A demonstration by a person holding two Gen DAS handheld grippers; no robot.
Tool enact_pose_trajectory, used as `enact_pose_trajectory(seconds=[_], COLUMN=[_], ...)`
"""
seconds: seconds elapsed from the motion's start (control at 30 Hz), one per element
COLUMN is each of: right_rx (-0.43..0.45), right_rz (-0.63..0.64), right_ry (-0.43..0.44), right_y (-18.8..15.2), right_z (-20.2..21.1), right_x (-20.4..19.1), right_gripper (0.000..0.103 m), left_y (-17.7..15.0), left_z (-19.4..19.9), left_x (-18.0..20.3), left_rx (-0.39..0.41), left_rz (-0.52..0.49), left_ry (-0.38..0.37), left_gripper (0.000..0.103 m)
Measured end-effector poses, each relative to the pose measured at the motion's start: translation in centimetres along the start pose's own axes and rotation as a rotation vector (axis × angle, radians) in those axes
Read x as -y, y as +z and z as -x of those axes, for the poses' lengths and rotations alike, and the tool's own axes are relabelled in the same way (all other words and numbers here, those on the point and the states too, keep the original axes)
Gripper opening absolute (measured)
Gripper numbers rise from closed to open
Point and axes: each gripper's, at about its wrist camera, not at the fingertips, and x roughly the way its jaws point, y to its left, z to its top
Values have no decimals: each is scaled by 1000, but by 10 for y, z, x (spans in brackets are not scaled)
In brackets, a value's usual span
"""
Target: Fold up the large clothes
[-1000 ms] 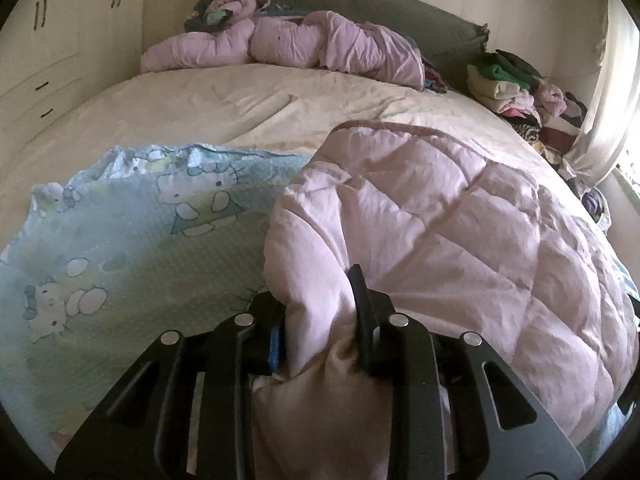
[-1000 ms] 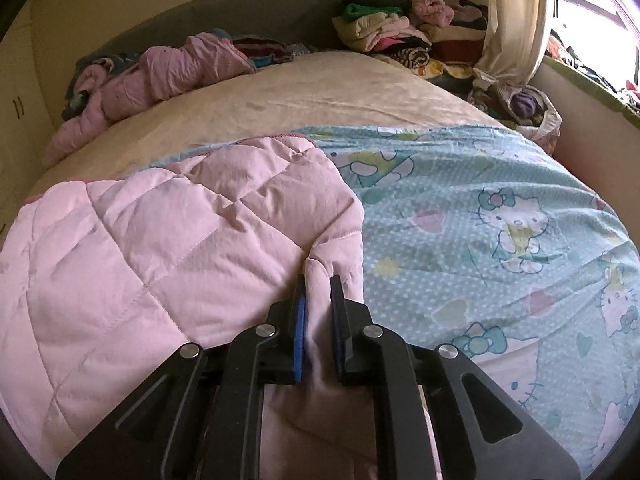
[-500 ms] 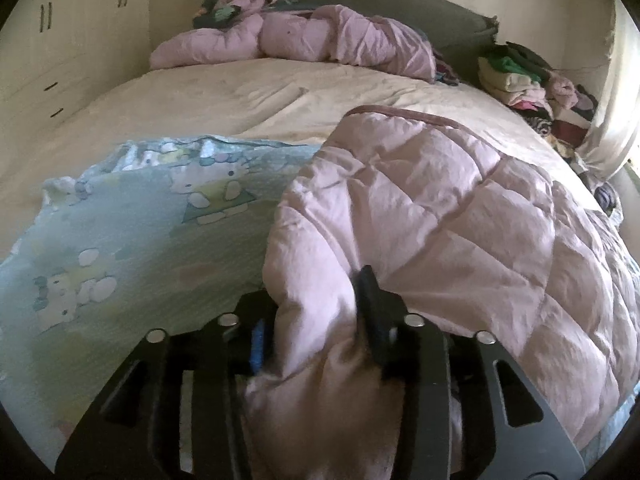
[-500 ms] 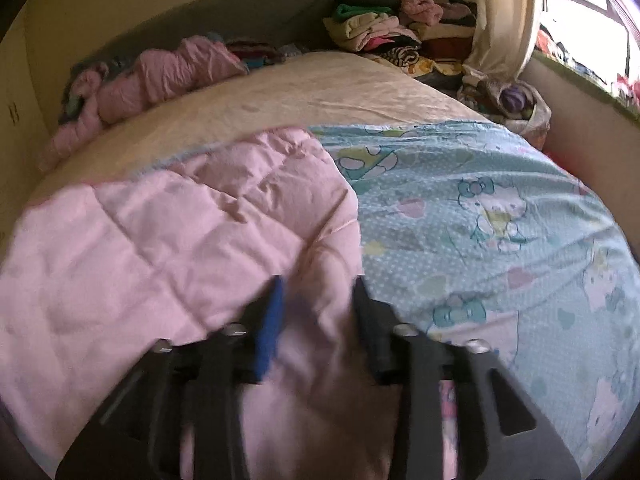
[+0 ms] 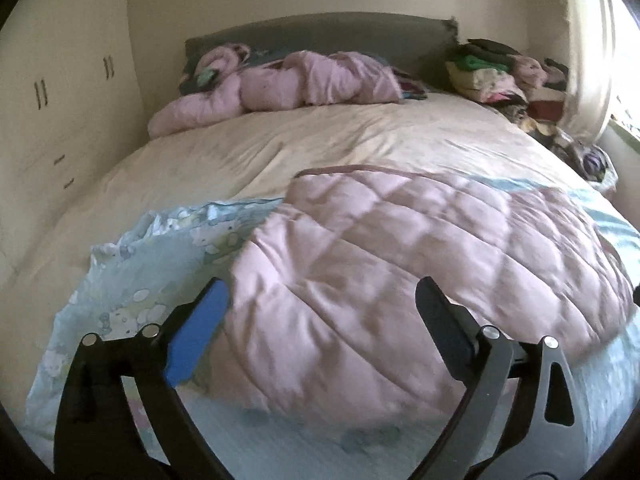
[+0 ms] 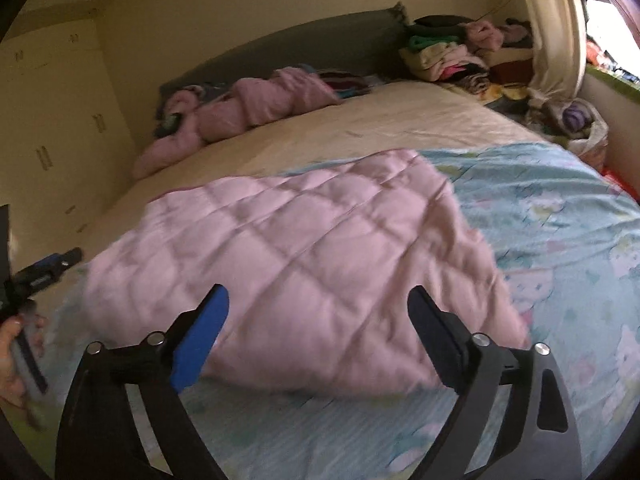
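Both the left gripper (image 5: 320, 304) and right gripper (image 6: 318, 308) have just opened wide, empty, the pink quilt (image 5: 400, 272) lying ahead of them, long axis crosswise.

Bed (image 5: 320, 148), cream sheet; blue cartoon-print blanket (image 6: 560, 208) spread under the jaws, pink quilt (image 5: 400, 248) folded on it ahead; crumpled pink bedding (image 5: 288, 84) far beyond.

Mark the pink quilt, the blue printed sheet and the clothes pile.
pink quilt (image 6: 304, 264), right wrist view, middle of quilted top.
blue printed sheet (image 6: 560, 216), right wrist view, bare patch right of quilt.
clothes pile (image 5: 492, 72), left wrist view, folded stack.
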Motion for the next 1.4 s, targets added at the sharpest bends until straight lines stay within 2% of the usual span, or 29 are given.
enact_pose_trajectory(seconds=[0.07,0.13,0.43,0.93,1.4], right_rx=[0,-4,-27,-40,-95], right_rz=[-10,-12,-7,-81,-209], right_ry=[39,67,118,98,51], right_y=[-6,-11,-33,-52,-62], right_z=[11,20,50,68,49], right_x=[-5,-8,-9,18,45], right_gripper=[99,99,99,99,99], left_y=[-10,-21,-53,-87,-102], left_z=[10,17,40,42,15], left_x=[9,15,25,13,-18], left_rx=[-3,-11,-33,-96,-161], left_rz=[16,28,73,114,196], left_ry=[-36,-60,-72,-25,-14], left_gripper=[94,94,94,94,94])
